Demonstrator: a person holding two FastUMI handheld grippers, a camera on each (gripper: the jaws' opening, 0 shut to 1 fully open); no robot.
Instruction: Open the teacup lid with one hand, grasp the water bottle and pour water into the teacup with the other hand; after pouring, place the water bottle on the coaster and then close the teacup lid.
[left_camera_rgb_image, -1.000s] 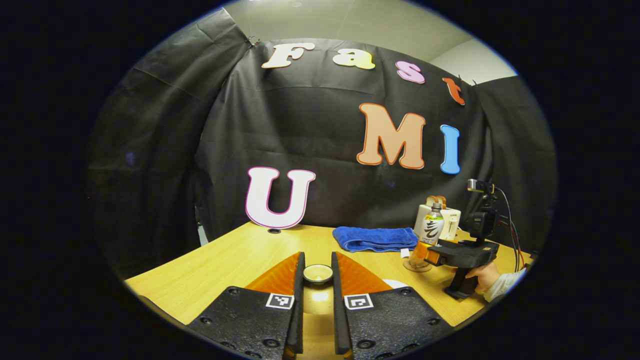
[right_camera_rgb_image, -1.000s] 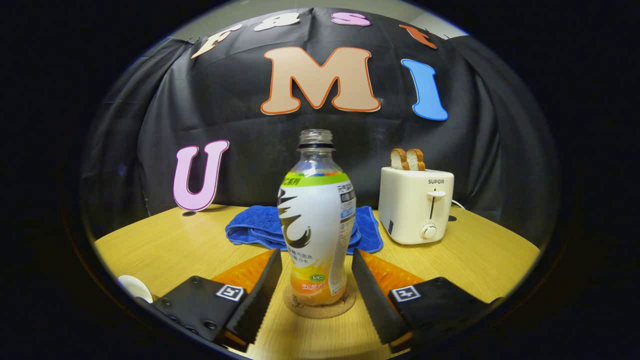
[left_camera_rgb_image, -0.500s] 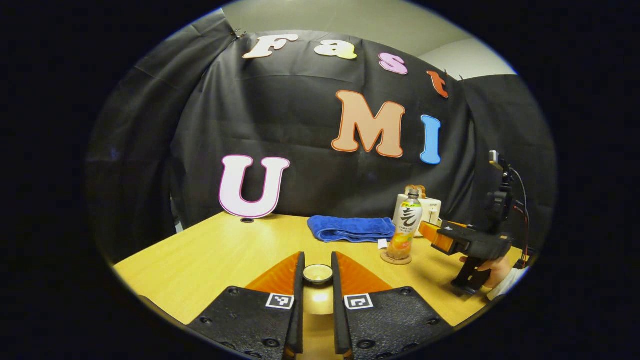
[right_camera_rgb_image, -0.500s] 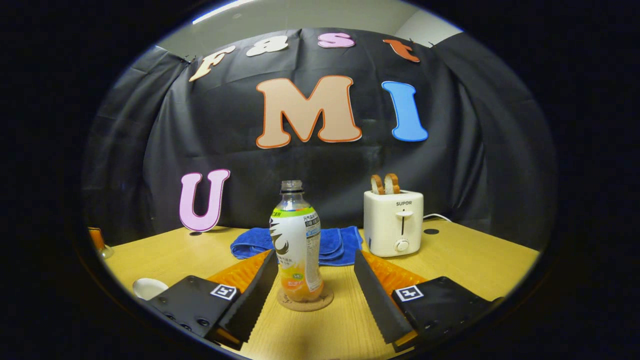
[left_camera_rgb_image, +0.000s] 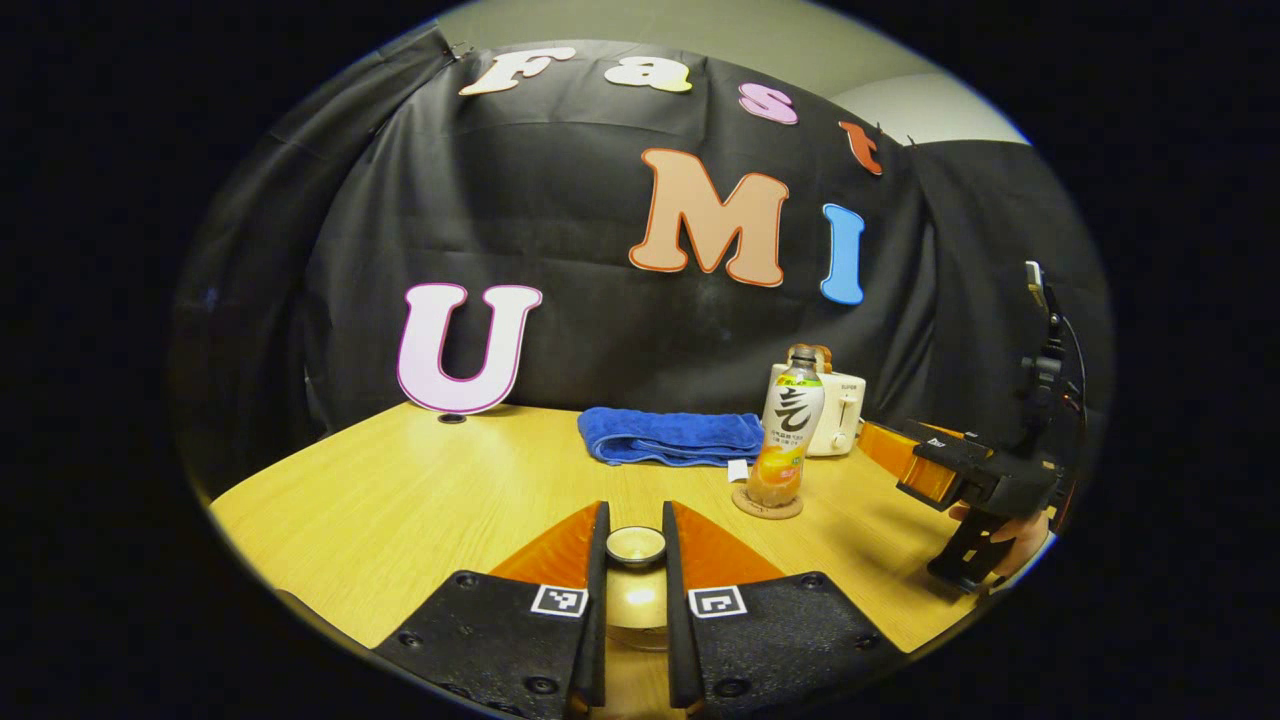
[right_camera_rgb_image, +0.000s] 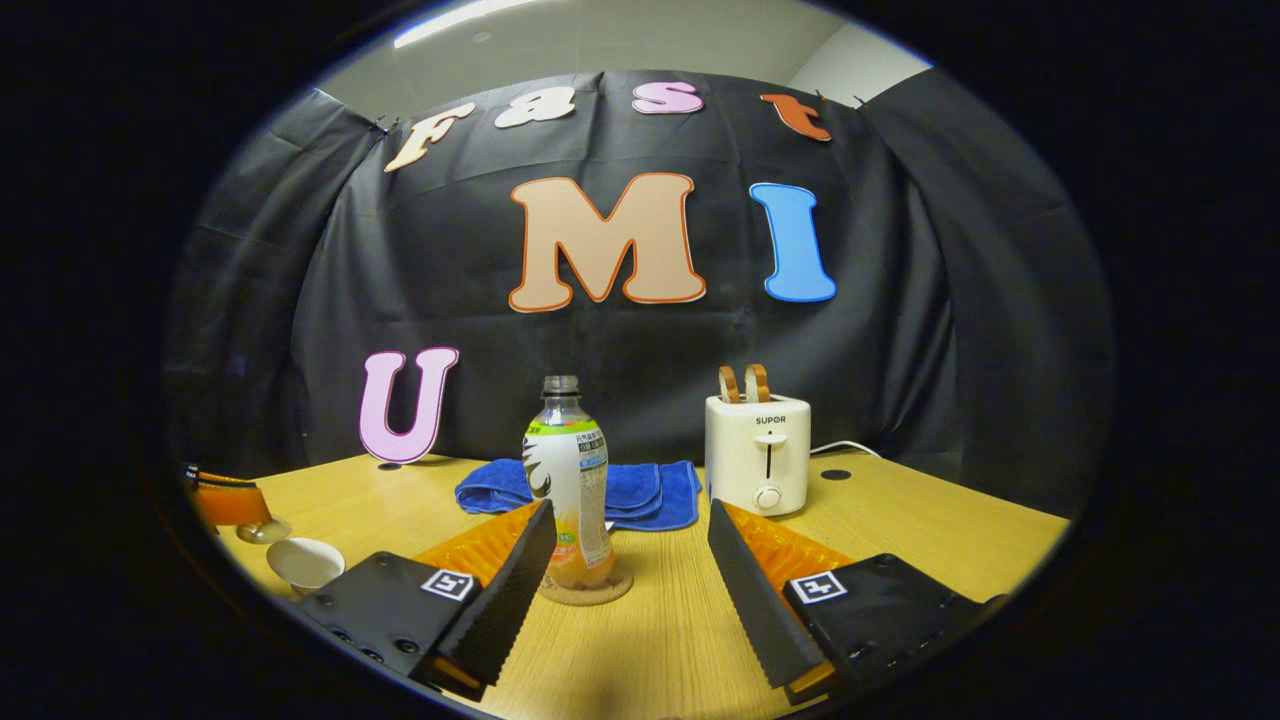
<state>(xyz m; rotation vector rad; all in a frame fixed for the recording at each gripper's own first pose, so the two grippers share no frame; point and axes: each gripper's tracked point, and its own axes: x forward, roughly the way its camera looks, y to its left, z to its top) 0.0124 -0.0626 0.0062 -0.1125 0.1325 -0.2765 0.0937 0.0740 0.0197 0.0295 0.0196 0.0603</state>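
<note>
My left gripper (left_camera_rgb_image: 634, 530) is shut on the round knob of the teacup lid (left_camera_rgb_image: 635, 546), whose golden body hangs between the fingers. The water bottle (left_camera_rgb_image: 787, 437) stands upright on the round coaster (left_camera_rgb_image: 767, 504), capless. In the right gripper view my right gripper (right_camera_rgb_image: 630, 510) is open, with the bottle (right_camera_rgb_image: 567, 485) and coaster (right_camera_rgb_image: 586, 588) a short way beyond its fingertips, touching neither. The white teacup (right_camera_rgb_image: 305, 562) sits open at the far left, the left gripper (right_camera_rgb_image: 228, 500) holding the lid (right_camera_rgb_image: 264, 531) just beside it. A hand (left_camera_rgb_image: 1003, 538) holds the right gripper (left_camera_rgb_image: 935, 468).
A folded blue towel (right_camera_rgb_image: 620, 488) lies behind the bottle. A white toaster (right_camera_rgb_image: 757, 452) with two bread slices stands to its right. The wooden table (right_camera_rgb_image: 950, 530) runs up to the black cloth wall at the back.
My right gripper has drawn straight back from the bottle, which stays on the coaster. The left gripper has swung a little, still holding the lid.
</note>
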